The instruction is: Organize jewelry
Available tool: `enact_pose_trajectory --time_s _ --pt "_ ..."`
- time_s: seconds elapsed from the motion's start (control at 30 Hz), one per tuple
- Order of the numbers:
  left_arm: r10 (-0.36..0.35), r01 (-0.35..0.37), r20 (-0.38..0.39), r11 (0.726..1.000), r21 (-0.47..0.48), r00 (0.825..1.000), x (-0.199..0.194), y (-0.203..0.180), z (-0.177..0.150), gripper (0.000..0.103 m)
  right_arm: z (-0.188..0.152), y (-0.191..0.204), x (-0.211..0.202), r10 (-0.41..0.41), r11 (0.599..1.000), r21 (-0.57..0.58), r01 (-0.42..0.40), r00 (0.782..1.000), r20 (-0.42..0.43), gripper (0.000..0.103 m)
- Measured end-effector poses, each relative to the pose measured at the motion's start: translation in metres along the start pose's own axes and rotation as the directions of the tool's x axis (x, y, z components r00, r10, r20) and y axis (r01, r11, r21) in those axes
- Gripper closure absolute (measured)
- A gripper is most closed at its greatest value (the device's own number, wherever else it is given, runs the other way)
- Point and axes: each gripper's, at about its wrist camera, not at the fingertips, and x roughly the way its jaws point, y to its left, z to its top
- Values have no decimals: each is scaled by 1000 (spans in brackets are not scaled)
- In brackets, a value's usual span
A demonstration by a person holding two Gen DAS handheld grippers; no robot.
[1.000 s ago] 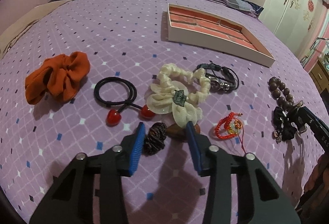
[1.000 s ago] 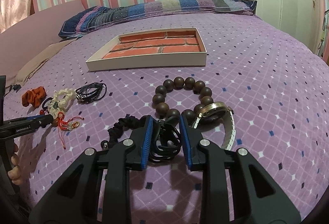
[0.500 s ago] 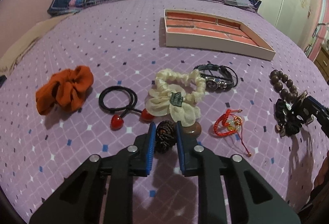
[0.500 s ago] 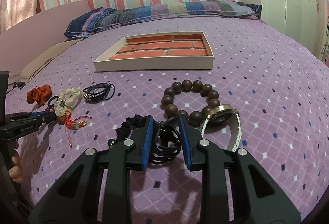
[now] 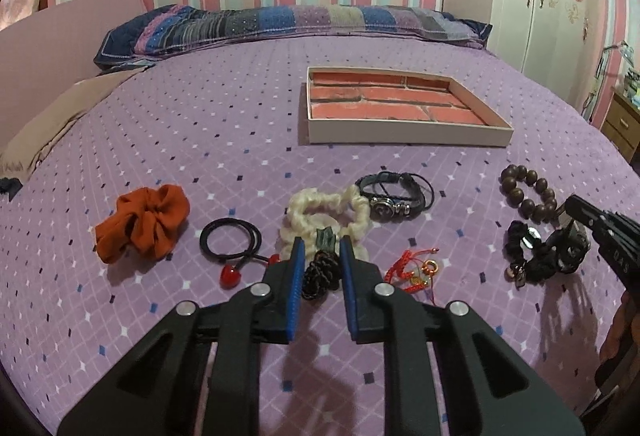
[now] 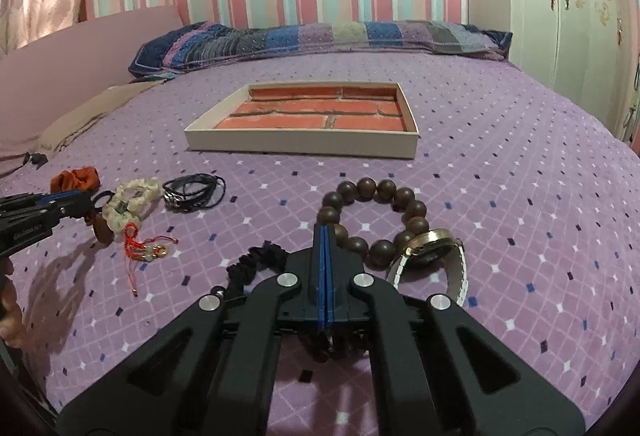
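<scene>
My left gripper [image 5: 320, 256] is shut on a dark braided hair tie [image 5: 318, 272] and holds it just above the purple bedspread, in front of the cream scrunchie [image 5: 324, 215]. My right gripper [image 6: 325, 236] is shut tight on a black scrunchie [image 6: 256, 264], which hangs out to the left and below the fingers; it also shows in the left wrist view [image 5: 536, 252]. The tray with the brick-pattern floor [image 5: 404, 133] lies farther back, also in the right wrist view [image 6: 300, 143].
On the bedspread lie an orange scrunchie [image 5: 144, 222], a black elastic with red hearts [image 5: 232, 242], a black leather bracelet [image 5: 394, 191], a red cord charm [image 5: 416, 270], a wooden bead bracelet [image 6: 376, 220] and a wristwatch [image 6: 432, 256]. Pillows line the far edge.
My left gripper closed on the braided hair tie and lifted, tilting up. My right gripper closed fully on the black scrunchie and rose from the bedspread.
</scene>
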Motion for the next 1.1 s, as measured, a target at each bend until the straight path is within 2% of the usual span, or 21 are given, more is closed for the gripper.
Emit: enact_pose_trajectory --time_s 0.03,0.07,0.1,0.13,0.17,0.23,0.37,0.47,0.7,0.77,0.97,1.0,1.03,1.1 --pt "-3 3 7 1000 -4 1000 -3 1 1 87 1 1 -6 -3 1000 -9 3 1000 16 98" --pt "-5 6 19 1000 -7 1000 -8 2 2 87 3 1 -12 -10 1000 -14 11 999 31 75" --pt "-10 10 33 1000 -8 999 -12 3 2 87 4 1 -21 -25 999 -19 26 999 48 57" --pt "-6 6 51 1000 -6 999 -18 3 1 87 4 1 -25 -35 999 -23 37 998 60 33" --pt "3 -3 58 1000 -6 998 -21 4 0 87 2 1 -28 -45 998 -31 47 997 59 31" --pt "-2 3 50 1000 -18 999 -23 6 -2 87 -4 0 -26 -38 999 -38 39 999 24 33" --pt "-6 7 56 1000 -18 998 -28 6 -3 87 -16 7 -15 -53 996 -73 51 998 -22 43" --pt "-17 18 59 1000 -21 998 -31 6 -5 87 -17 11 -5 -67 993 -96 62 997 -42 52" --pt "-36 37 66 999 -18 997 -34 5 -4 87 -14 10 11 -75 992 -109 65 992 -98 62" --pt "-37 38 65 999 -15 997 -33 5 -4 87 -15 12 14 -80 991 -120 66 991 -108 72" --pt "-44 45 57 999 -25 997 -31 7 -3 87 -9 11 7 -88 990 -117 78 993 -85 72" --pt "-51 53 50 998 -31 997 -30 7 -2 88 -5 10 6 -86 991 -107 77 993 -83 72" --pt "-56 57 47 998 -33 997 -29 9 -1 94 -2 8 5 -84 992 -97 76 993 -81 72" --pt "-61 62 52 998 -30 997 -30 9 5 95 8 4 4 -78 995 -69 73 995 -69 72"
